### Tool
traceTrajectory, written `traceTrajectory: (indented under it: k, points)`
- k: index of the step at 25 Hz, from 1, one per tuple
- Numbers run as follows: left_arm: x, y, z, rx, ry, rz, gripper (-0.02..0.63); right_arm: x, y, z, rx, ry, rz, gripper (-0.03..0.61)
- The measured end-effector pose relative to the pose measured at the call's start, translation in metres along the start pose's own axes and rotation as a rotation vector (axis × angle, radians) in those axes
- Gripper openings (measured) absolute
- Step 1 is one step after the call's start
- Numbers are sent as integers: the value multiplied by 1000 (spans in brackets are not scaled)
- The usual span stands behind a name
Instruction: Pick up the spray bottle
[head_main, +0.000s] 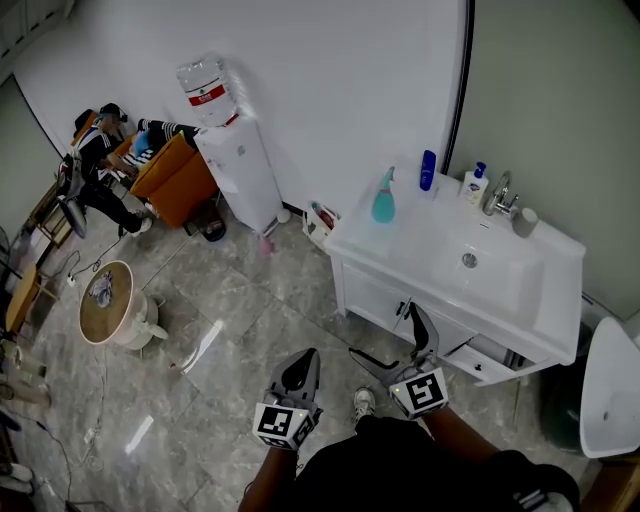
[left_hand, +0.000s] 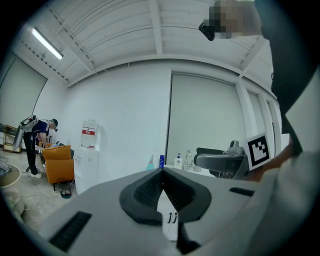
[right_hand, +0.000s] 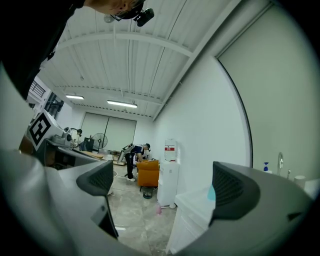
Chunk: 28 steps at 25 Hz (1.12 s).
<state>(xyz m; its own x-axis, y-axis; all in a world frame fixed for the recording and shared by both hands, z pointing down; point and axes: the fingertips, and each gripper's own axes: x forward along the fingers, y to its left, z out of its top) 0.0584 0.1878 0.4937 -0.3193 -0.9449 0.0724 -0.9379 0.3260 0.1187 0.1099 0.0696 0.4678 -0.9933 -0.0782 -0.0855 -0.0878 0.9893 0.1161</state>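
The spray bottle, turquoise with a slim nozzle, stands upright on the white desk, left of the sink. The left gripper jaws are pressed together; the right gripper jaws are spread, empty.

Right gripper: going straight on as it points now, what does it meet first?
Probably the near corner of the white vanity cabinet, low between the open jaws of the right gripper. Depth is unclear; slightly left, it would pass toward the water dispenser.
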Motion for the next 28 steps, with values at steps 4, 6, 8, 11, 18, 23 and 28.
traceTrajectory:
  k: [4,6,8,11,18,23,28]
  points:
    - [45,17,5,17,4,-15,-6,37,-34,-1,-12,-12,-3,591]
    - [65,25,5,20,10,-16,-6,52,-50,-6,-7,-6,-3,591]
    - [83,31,7,14,19,-14,-6,64,-64,-12,3,6,-4,591]
    - [101,39,12,6,14,1,-6,79,-77,-18,8,15,8,591]
    - [124,58,13,7,40,8,-6,106,-89,-29,24,18,12,591]
    - [144,82,6,-3,46,3,-6,128,-99,-45,14,48,-1,591]
    - [177,109,6,-17,55,-48,-6,162,-121,-47,-4,54,-60,591]
